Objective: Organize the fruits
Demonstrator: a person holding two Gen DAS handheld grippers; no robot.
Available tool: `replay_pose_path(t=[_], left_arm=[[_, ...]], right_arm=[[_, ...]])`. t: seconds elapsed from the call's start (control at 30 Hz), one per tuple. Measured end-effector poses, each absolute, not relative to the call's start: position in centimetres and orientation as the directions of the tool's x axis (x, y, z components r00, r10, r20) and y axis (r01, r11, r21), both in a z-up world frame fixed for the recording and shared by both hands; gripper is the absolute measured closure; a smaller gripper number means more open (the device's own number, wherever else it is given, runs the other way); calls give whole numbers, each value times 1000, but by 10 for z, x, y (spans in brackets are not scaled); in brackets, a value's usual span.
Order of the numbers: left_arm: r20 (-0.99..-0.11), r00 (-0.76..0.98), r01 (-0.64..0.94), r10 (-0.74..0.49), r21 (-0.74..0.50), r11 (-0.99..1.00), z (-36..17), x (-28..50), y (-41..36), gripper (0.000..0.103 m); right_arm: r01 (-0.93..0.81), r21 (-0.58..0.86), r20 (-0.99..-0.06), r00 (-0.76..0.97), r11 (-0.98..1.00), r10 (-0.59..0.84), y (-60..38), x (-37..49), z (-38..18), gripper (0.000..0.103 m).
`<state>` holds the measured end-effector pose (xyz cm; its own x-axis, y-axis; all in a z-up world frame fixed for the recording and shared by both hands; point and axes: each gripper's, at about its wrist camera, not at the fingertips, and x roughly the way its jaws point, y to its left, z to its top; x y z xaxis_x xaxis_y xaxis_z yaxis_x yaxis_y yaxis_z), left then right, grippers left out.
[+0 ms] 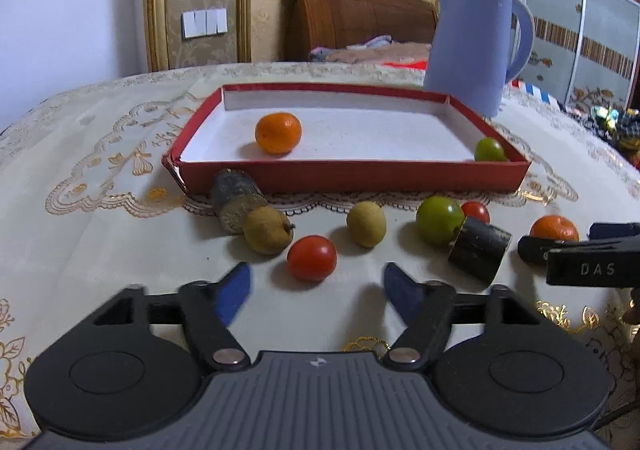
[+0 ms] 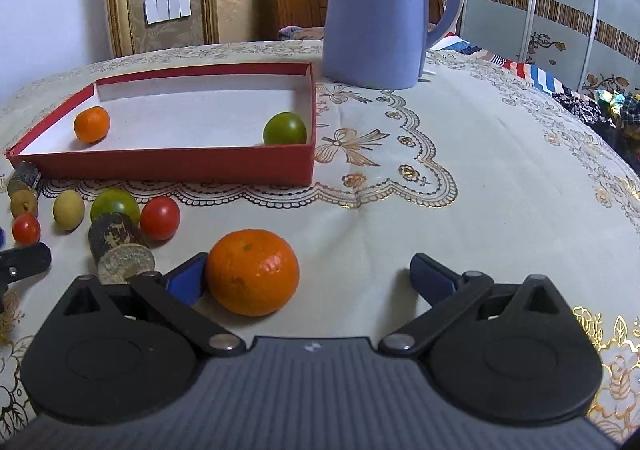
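Observation:
A red tray (image 1: pixel 352 175) (image 2: pixel 168 166) holds an orange (image 1: pixel 278 132) (image 2: pixel 91 124) and a green fruit (image 1: pixel 489 149) (image 2: pixel 285 129). My left gripper (image 1: pixel 316 282) is open, with a red tomato (image 1: pixel 311 258) just ahead between its fingers. Two tan fruits (image 1: pixel 267 230) (image 1: pixel 366 223), a green fruit (image 1: pixel 439 219), another tomato (image 1: pixel 476 211) and two dark cylinders (image 1: pixel 237 199) (image 1: pixel 479 248) lie in front of the tray. My right gripper (image 2: pixel 308 276) is open around an orange (image 2: pixel 253 272), which touches its left finger.
A blue jug (image 1: pixel 472 46) (image 2: pixel 376 10) stands behind the tray's right end. The table carries an embroidered cloth (image 2: pixel 440 178). A bed headboard (image 1: pixel 356 10) and wardrobe (image 1: pixel 580 30) stand beyond the table. My right gripper's body (image 1: pixel 588 262) shows at the left view's right edge.

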<state>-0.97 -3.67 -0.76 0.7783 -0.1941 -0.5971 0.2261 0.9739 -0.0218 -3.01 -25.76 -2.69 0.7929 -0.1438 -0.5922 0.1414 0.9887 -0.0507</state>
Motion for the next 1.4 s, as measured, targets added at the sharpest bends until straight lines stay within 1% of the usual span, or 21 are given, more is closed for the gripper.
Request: replay_pose_path(t=[0.03, 0.23, 0.4, 0.53, 0.6, 0.63, 0.67, 0.7, 0.73, 0.8, 0.87, 0.93, 0.97, 1.03, 1.07, 1.1, 1.13, 1.23, 1.33, 1.4], left_arm=[[-597, 779, 228, -191, -14, 974, -8, -9, -38, 39], [-596, 780, 237, -192, -3, 971, -8, -8, -41, 39], [-597, 773, 273, -217, 4, 962, -9, -8, -47, 39], [-600, 772, 265, -212, 0, 964, -9, -3, -47, 39], [-597, 776, 252, -206, -7, 968, -9, -3, -45, 44], [-595, 779, 243, -200, -8, 970, -9, -3, -44, 49], [-592, 782, 234, -195, -11, 972, -9, -3, -43, 52], [-590, 784, 228, -194, -17, 973, -9, -3, -40, 55], [-588, 785, 223, -194, -23, 975, -8, -3, -39, 58], [-586, 788, 213, -191, -33, 977, -8, -4, -36, 63], [-584, 789, 212, -193, -36, 977, -8, -5, -35, 72], [-583, 789, 212, -192, -33, 977, -7, -6, -35, 76], [-584, 788, 216, -194, -33, 976, -7, -7, -35, 76], [-584, 787, 216, -197, -37, 976, -7, -7, -34, 77], [-584, 787, 217, -199, -41, 975, -7, -7, -33, 77], [-583, 787, 217, -203, -46, 975, -7, -7, -32, 77], [-582, 786, 218, -206, -51, 975, -7, -8, -31, 77], [-581, 785, 221, -215, -61, 973, -7, -8, -30, 77], [-569, 789, 229, -231, -78, 970, -6, -10, -27, 77], [-577, 785, 227, -226, -73, 971, -7, -9, -29, 77]], right_arm=[[141, -52, -592, 793, 989, -145, -258, -30, -27, 0], [141, -55, -592, 793, 988, -146, -258, -30, -27, 0], [141, -55, -592, 793, 989, -146, -259, -30, -27, 0], [131, -47, -591, 795, 990, -133, -258, -30, -27, 0], [121, -44, -588, 799, 992, -123, -258, -30, -26, 0], [118, -45, -586, 801, 992, -122, -257, -31, -26, 0], [112, -44, -583, 804, 993, -117, -257, -31, -26, 0], [105, -43, -581, 807, 993, -111, -256, -31, -26, 2], [104, -47, -578, 808, 993, -112, -255, -32, -26, 7], [93, -56, -575, 811, 994, -108, -253, -32, -25, 13], [79, -60, -569, 816, 995, -99, -251, -33, -25, 18], [69, -60, -563, 822, 996, -91, -250, -34, -24, 30], [59, -57, -561, 824, 997, -81, -250, -34, -24, 32], [40, -64, -558, 827, 997, -69, -247, -35, -24, 41], [30, -72, -554, 830, 997, -65, -244, -36, -24, 44], [18, -76, -552, 832, 997, -57, -243, -36, -23, 52], [8, -77, -553, 832, 997, -49, -242, -36, -23, 58], [-5, -89, -550, 834, 996, -45, -239, -37, -23, 63], [-7, -68, -551, 834, 998, -32, -242, -38, -23, 62], [-9, -53, -549, 835, 999, -21, -244, -39, -23, 62]])
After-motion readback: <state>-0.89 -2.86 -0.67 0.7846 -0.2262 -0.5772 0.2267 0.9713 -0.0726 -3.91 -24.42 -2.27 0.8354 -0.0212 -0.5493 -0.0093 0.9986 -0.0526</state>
